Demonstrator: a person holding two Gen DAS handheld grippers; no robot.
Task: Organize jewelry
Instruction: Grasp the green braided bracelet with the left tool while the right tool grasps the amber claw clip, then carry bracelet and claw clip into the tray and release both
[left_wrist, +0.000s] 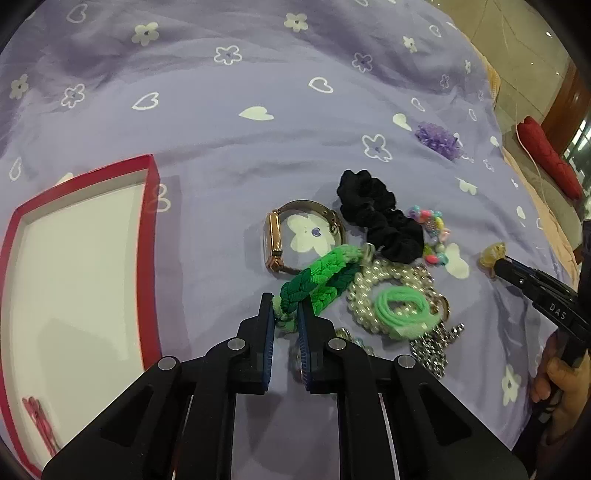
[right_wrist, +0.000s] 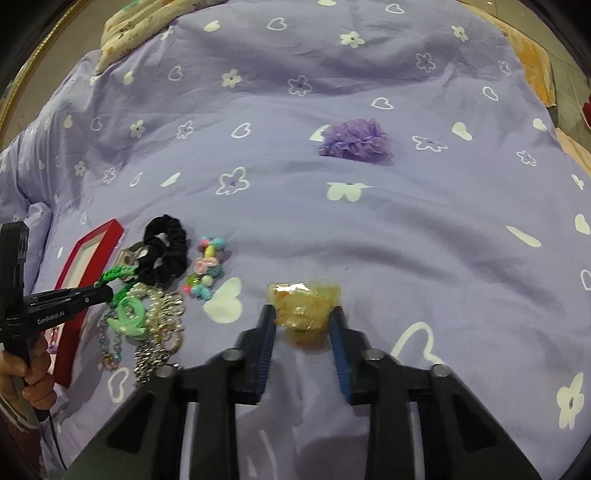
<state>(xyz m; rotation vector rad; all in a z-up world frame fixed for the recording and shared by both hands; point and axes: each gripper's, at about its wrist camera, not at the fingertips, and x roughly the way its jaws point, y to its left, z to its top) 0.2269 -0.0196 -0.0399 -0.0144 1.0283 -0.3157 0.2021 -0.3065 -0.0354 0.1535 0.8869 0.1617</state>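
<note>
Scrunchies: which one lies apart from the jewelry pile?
The purple scrunchie, alone on the bedsheet; the black scrunchie touches the pile.

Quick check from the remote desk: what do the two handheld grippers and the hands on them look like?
Both the left gripper and right gripper are matte black linkages with silver pivot pins and blue ribbed jaws. White lettering reads "DAS" on the right one, "GenRobot.AI" on the left. Bare hands grip the handles; a thin dark cable trails below.

The left gripper (left_wrist: 285, 308) hides the near end of the green braid (left_wrist: 321, 275). The red box (left_wrist: 146, 236) runs off the left edge; pink items (left_wrist: 38, 421) inside it are too blurred to identify. The yellow piece (right_wrist: 304, 302) is blurred, its shape unclear.
</note>
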